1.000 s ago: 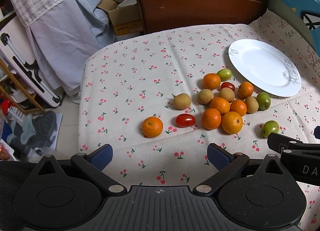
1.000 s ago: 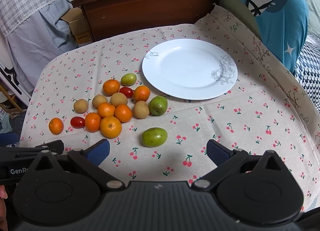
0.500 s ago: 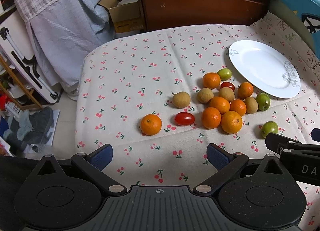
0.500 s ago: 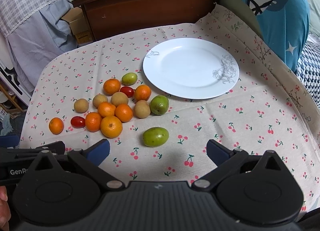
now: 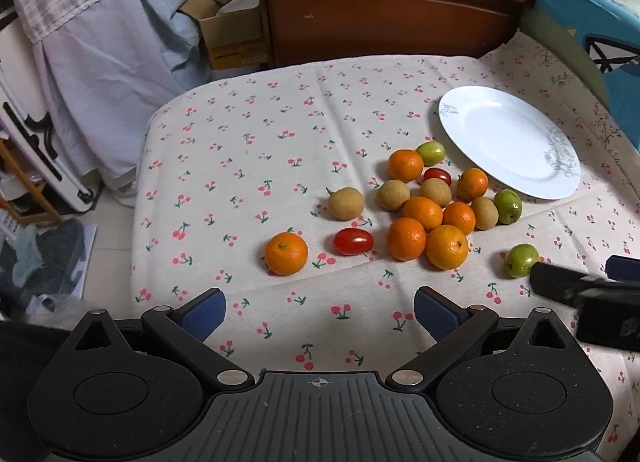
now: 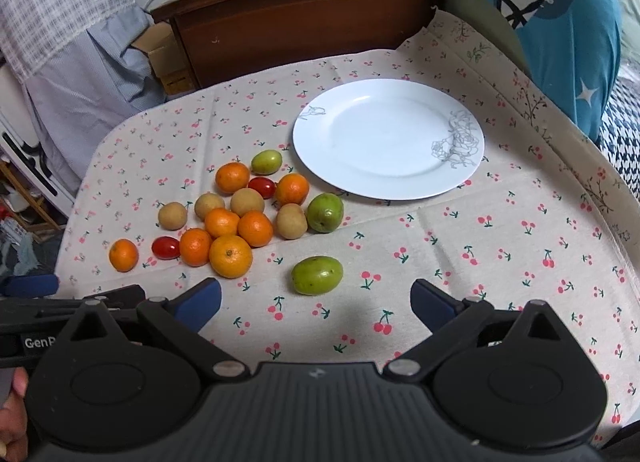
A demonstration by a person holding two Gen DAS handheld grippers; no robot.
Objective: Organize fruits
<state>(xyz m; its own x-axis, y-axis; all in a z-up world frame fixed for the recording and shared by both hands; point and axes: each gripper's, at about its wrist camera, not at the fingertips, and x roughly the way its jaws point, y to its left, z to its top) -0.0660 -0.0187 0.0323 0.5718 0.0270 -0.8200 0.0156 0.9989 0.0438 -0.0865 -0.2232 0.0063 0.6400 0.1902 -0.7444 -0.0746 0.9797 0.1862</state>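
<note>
— Cherry-print cloth (image 5: 248, 150) covers the table to its left edge; how is it filled?
— Its left and far parts are bare. The fruits (image 6: 236, 218) cluster mid-table, just left of a white plate (image 6: 384, 142); one orange (image 5: 286, 253) sits apart, left.
— And the grippers?
— The left gripper (image 5: 319, 308) and right gripper (image 6: 316, 302) hang spread wide at the near edge, holding nothing. A green fruit (image 6: 317, 275) lies just beyond the right one.
</note>
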